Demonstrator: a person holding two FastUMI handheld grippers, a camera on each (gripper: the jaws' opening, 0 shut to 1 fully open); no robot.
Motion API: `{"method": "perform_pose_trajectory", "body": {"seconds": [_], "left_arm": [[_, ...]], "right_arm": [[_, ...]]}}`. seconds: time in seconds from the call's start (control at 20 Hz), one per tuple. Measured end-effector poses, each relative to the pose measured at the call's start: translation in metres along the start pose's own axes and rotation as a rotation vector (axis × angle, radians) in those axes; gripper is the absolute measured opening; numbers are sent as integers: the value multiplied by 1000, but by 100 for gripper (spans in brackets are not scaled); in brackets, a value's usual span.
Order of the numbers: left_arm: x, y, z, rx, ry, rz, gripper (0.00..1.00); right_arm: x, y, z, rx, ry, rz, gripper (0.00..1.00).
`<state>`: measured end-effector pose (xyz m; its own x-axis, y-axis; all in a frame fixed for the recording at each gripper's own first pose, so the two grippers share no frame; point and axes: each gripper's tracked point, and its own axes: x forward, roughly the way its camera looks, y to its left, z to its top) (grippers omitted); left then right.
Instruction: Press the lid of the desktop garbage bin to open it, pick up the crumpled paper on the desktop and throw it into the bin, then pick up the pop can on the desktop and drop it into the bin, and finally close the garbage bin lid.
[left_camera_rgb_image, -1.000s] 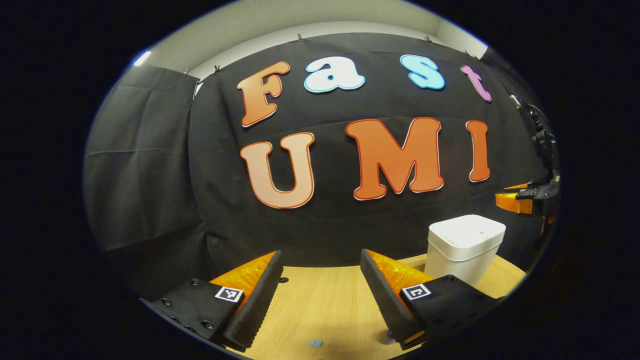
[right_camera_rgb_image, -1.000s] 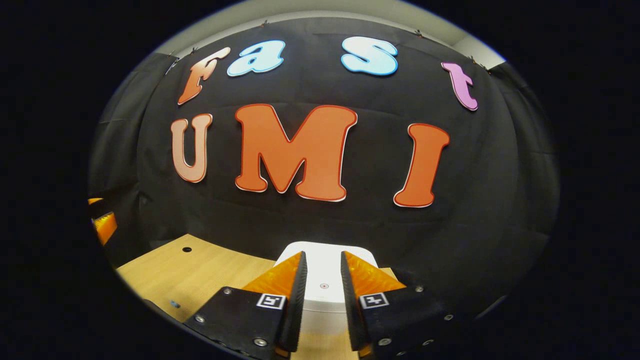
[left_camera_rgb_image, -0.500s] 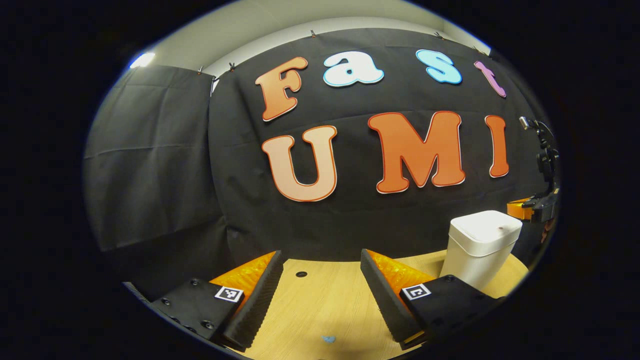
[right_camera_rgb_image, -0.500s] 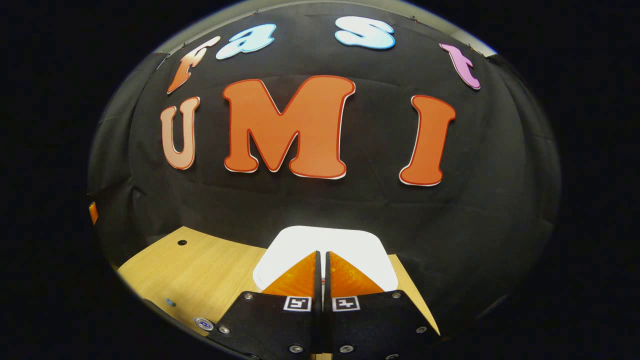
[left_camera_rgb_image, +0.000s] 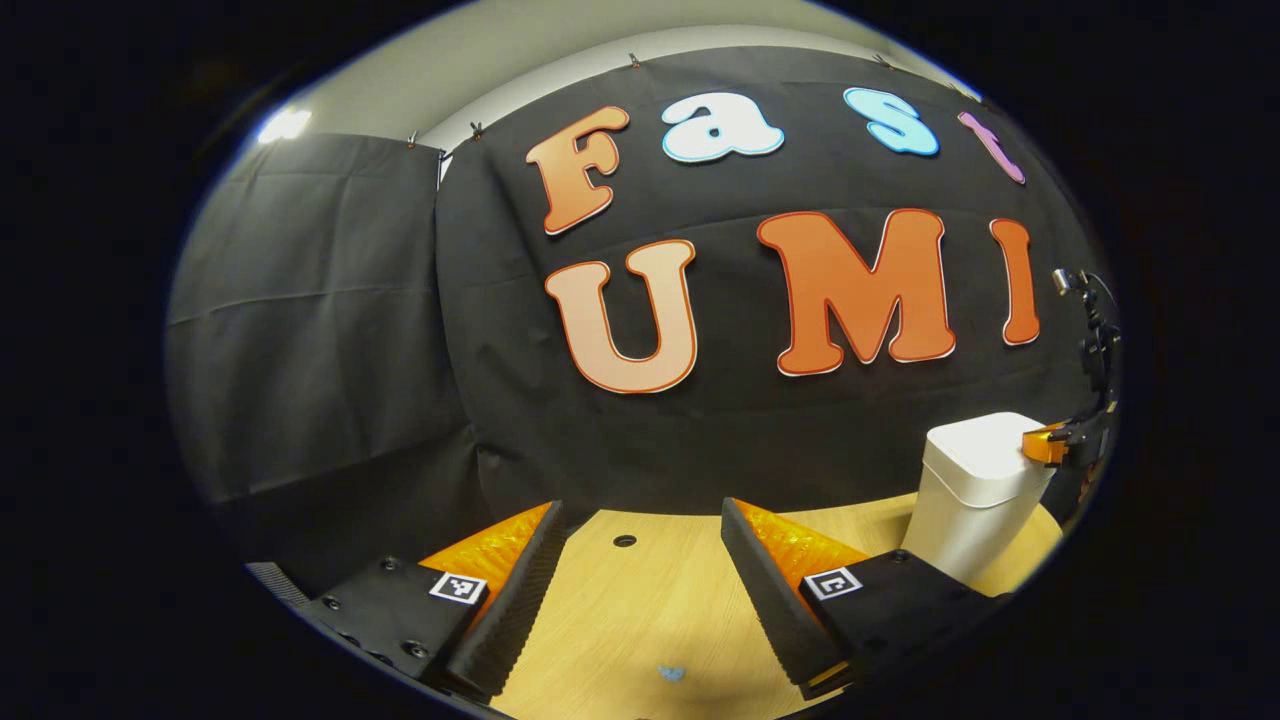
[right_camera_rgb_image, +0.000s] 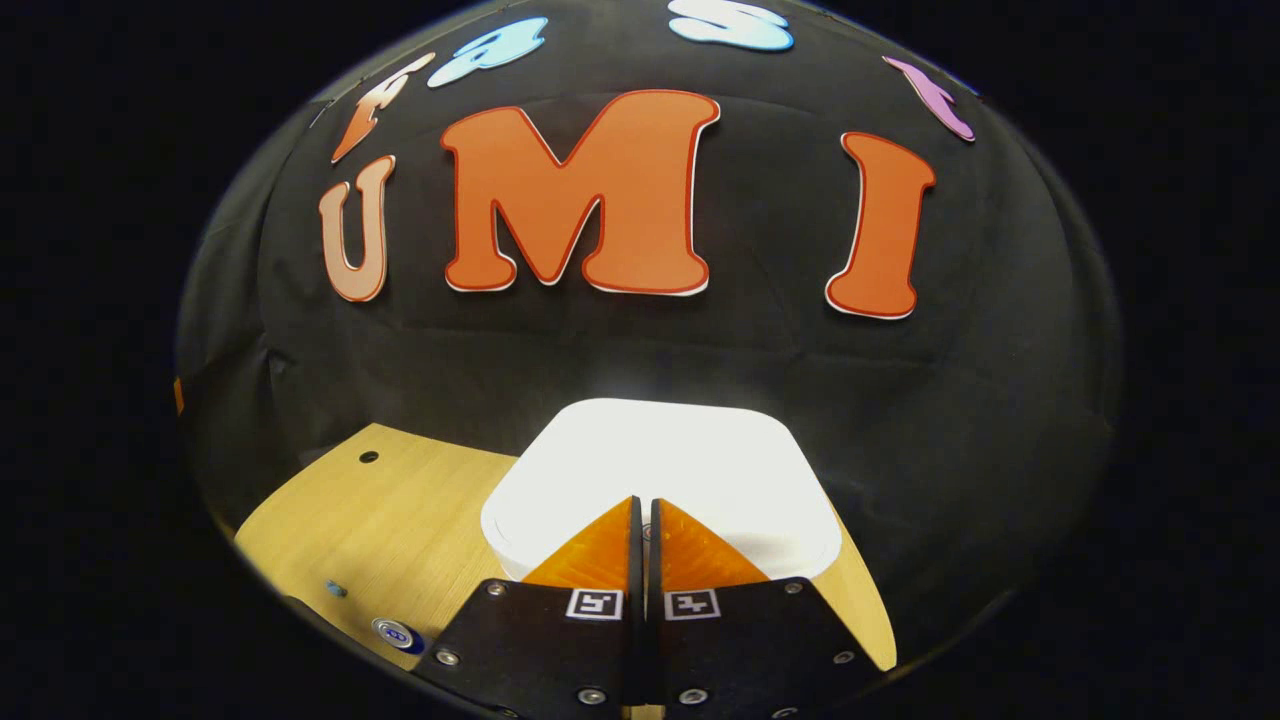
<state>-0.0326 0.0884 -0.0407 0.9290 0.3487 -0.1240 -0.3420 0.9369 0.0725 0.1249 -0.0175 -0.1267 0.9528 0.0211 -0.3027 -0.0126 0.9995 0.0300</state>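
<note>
The white desktop bin (right_camera_rgb_image: 660, 465) stands on the wooden table (right_camera_rgb_image: 400, 520) with its lid down. My right gripper (right_camera_rgb_image: 641, 500) is shut with nothing between its fingers, and its tips rest on or just above the front of the lid. From the left gripper view the bin (left_camera_rgb_image: 975, 490) is at the far right, with the right gripper (left_camera_rgb_image: 1045, 443) reaching over the lid's right edge. My left gripper (left_camera_rgb_image: 642, 510) hangs open and low over the table, left of the bin, holding nothing. A round blue and silver top (right_camera_rgb_image: 397, 633), perhaps the pop can, peeks in at the lower left.
A small blue scrap (left_camera_rgb_image: 671, 673) lies on the table (left_camera_rgb_image: 640, 610) between my left fingers, and the scrap (right_camera_rgb_image: 335, 588) shows again left of the bin. A cable hole (left_camera_rgb_image: 624, 541) sits near the back edge. Black cloth walls close off the back and left.
My right gripper has shut and come down and forward onto the bin lid. My left gripper has swung left, so the bin has slid right in its view.
</note>
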Motion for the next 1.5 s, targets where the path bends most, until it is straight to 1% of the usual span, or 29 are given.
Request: {"method": "perform_pose_trajectory", "body": {"seconds": [0.1,0.2,0.4,0.55,0.7,0.8,0.85,0.95,1.05,1.1,1.15,1.2,1.3,1.5], "left_arm": [[0,-1,-4,8,14,9,100],[0,-4,-7,9,24,13,100],[-6,-16,-10,14,32,6,99],[-11,-23,-15,16,46,2,100],[-15,-28,-27,-4,74,-15,100],[-12,-25,-33,-15,75,-26,99],[-7,-24,-40,-21,88,-30,100],[-3,-23,-57,-36,127,-58,100],[5,-16,-68,-54,152,-87,99],[12,-15,-72,-57,164,-103,100],[16,-13,-79,-58,179,-121,100],[19,-12,-84,-58,193,-138,99],[27,-10,-93,-51,211,-176,100],[34,-14,-121,-25,265,-257,100]], "right_arm": [[-4,-3,-2,-13,-12,6,1],[-2,-3,-4,19,-27,6,1],[0,0,-4,82,-13,79,1],[-1,-1,8,62,-41,105,1],[-3,-2,5,65,-14,102,1],[-10,-2,15,59,-46,95,1],[-17,-2,23,50,-80,96,1],[-25,6,28,35,-107,110,2],[-35,16,35,9,-137,106,8],[-41,20,39,-5,-158,103,16],[-47,25,41,-19,-177,99,21],[-51,31,40,-32,-187,100,33],[-57,43,31,-48,-172,92,44],[-71,62,13,-52,-136,81,52]]}}
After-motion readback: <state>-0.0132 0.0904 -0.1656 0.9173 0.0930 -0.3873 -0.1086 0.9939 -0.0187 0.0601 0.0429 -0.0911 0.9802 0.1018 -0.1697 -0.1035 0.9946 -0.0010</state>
